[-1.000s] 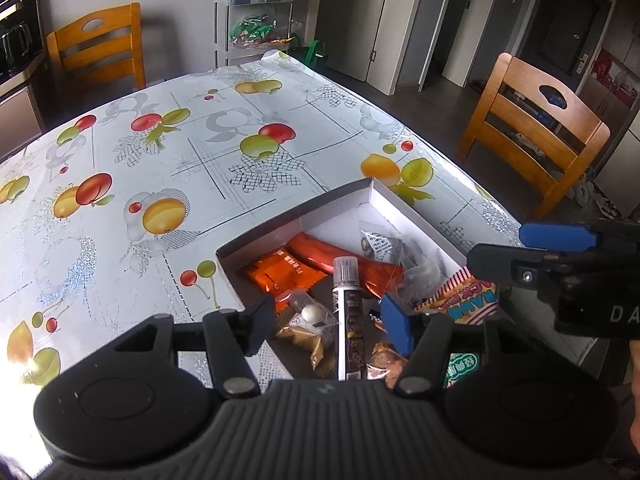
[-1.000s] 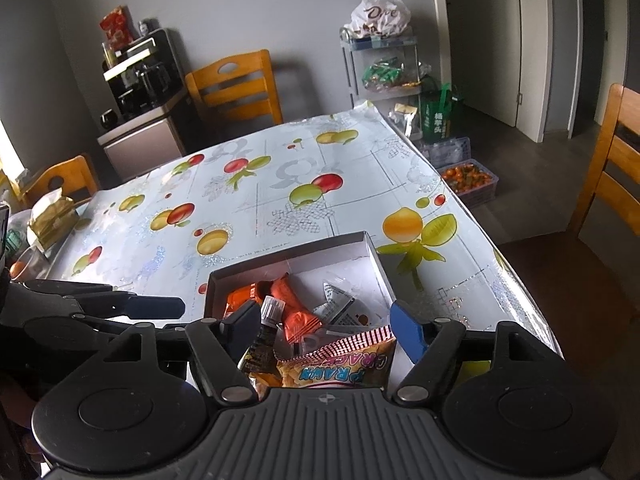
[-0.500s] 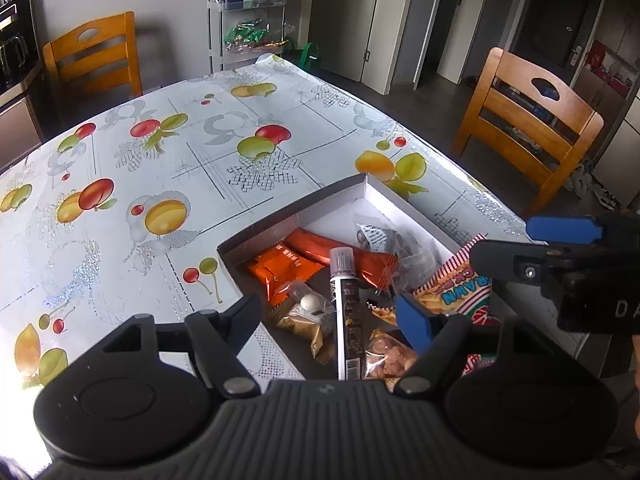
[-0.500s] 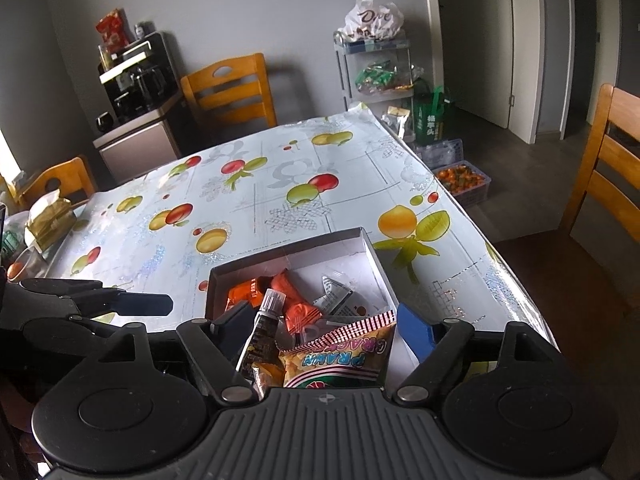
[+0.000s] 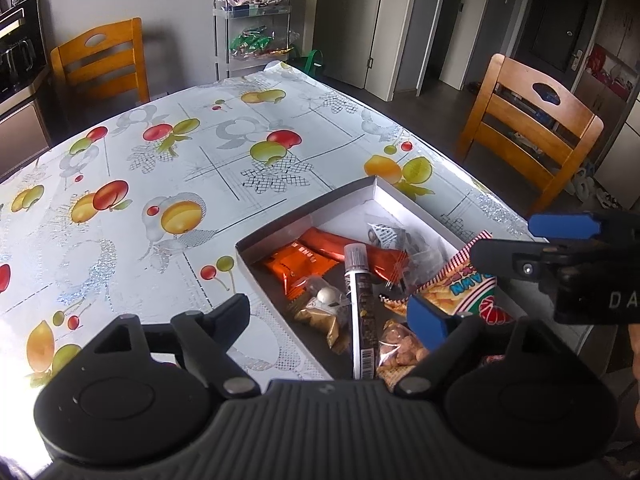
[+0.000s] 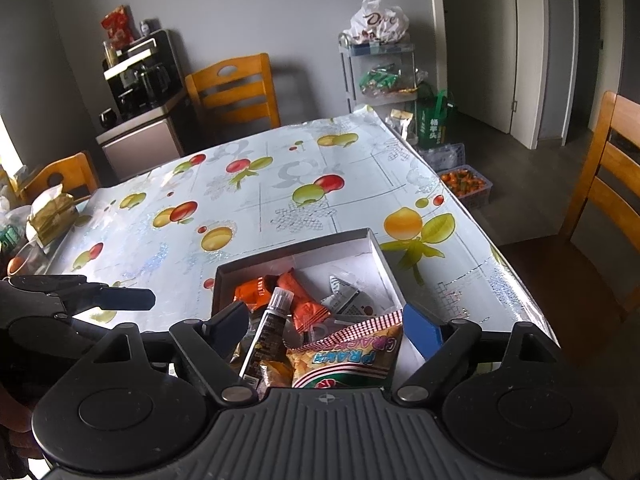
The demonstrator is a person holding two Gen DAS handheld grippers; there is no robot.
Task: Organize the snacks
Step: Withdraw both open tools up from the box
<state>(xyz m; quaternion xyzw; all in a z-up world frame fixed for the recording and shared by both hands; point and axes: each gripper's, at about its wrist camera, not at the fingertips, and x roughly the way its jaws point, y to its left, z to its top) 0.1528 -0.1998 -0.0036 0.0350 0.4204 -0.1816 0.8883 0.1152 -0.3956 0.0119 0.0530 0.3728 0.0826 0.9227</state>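
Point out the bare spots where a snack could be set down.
Inside the box, only its far right corner shows bare white floor; the near half is piled with the prawn cracker bag and dark tube. The tablecloth beyond the box is bare up to the far edge.

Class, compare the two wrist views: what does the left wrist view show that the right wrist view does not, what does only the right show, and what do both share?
Only the left wrist view shows the bag of nuts in the box and the dark door at the back. Only the right wrist view shows the coffee machine, the crate of oranges on the floor and the green bag. Both share the box, the tube, the cracker bag and the trolley.
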